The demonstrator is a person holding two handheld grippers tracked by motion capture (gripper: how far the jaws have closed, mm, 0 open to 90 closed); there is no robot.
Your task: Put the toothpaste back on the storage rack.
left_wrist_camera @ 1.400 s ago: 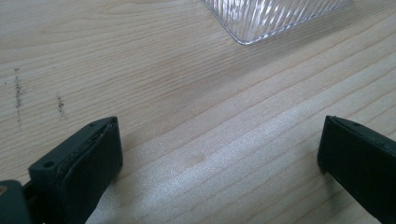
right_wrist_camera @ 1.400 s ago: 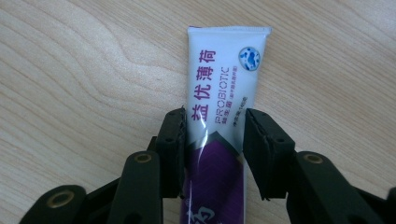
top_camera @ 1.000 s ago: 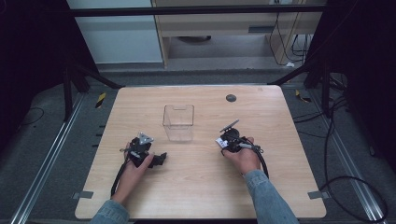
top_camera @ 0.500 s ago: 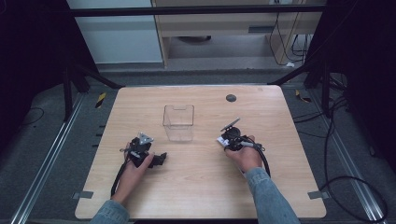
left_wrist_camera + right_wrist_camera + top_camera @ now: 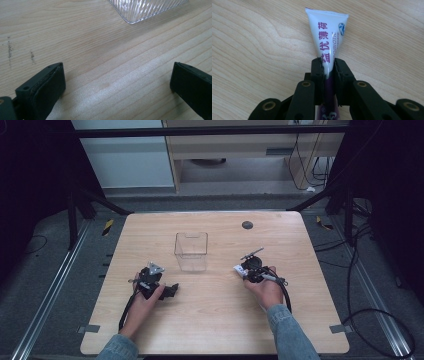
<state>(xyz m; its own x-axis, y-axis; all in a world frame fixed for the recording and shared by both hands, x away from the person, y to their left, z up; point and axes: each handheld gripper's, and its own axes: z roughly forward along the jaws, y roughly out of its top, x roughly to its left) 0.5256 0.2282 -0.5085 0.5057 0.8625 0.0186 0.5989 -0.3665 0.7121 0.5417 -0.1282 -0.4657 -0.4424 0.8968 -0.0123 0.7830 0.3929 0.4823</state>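
A white tube (image 5: 329, 37) with purple lettering sticks out from between the jaws of my right gripper (image 5: 328, 65), which has just been closing and now pinches it, flat end pointing away. In the high view the right gripper (image 5: 246, 269) rests on the table right of centre, the tube's white end (image 5: 240, 269) at its tip. My left gripper (image 5: 172, 289) lies at the front left, its jaws spread wide over bare wood (image 5: 117, 82) with nothing between them. A clear plastic box (image 5: 191, 250) stands mid-table between the two; its ribbed corner (image 5: 145, 8) shows in the left gripper view.
The wooden table (image 5: 220, 320) has a small dark round spot (image 5: 247, 225) near its far edge. Black cables trail from both grippers toward the person's sleeves. Dark frame legs and floor cables surround the table.
The right gripper's jaws have closed onto the tube and the hand shifted slightly. The left hand has stayed put.
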